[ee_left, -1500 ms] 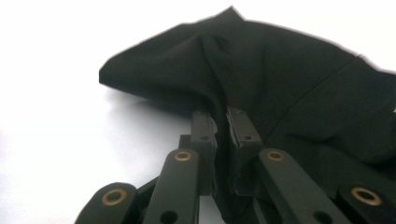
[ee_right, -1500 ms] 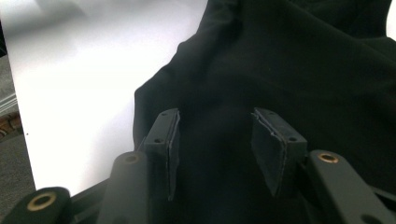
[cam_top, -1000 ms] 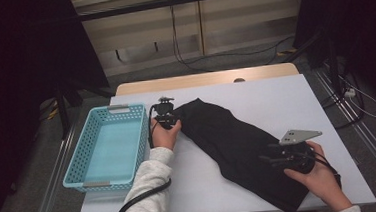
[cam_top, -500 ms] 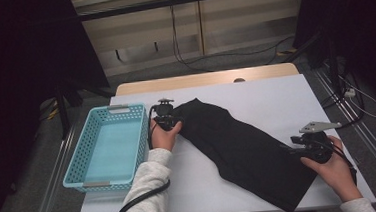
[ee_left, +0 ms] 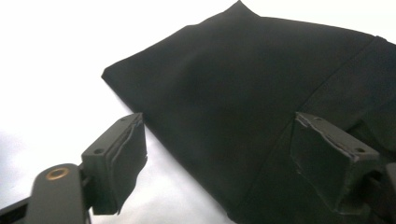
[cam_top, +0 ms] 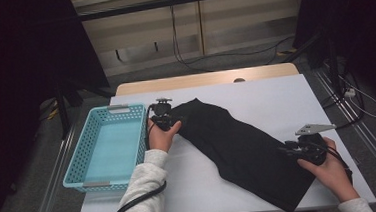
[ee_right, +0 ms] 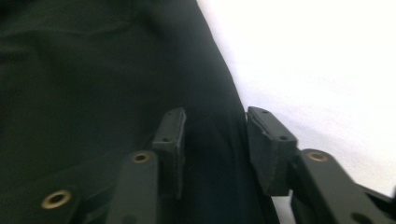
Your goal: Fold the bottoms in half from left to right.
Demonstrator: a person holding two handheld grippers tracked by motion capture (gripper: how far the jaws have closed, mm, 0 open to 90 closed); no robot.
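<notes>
A: Lying flat across the middle of the white table is a black cloth, running slantwise from near the far left part of the surface down toward the near right corner.

B: And the left gripper?

A: It sits at the cloth's far left end. In the left gripper view its jaws stand wide apart, having just been opening; the cloth lies between and beyond them, and the pads are clear of it. One pad is over bare table, the other over the dark fabric.

B: So it has hold of nothing. The right one?

A: The right gripper is at the cloth's near right end, close to the table's right edge, with the person's right hand behind it. Its jaws have just been closing. In the right gripper view they straddle the cloth's edge, narrowly apart, with a strip of fabric between them. That view is dark and blurred, so I can't tell for sure, but the pads seem not to press on it yet.

B: Anything else around?

A: A light blue basket stands along the table's left edge, just beside the left hand. A grey sleeve comes in over the near edge.
</notes>
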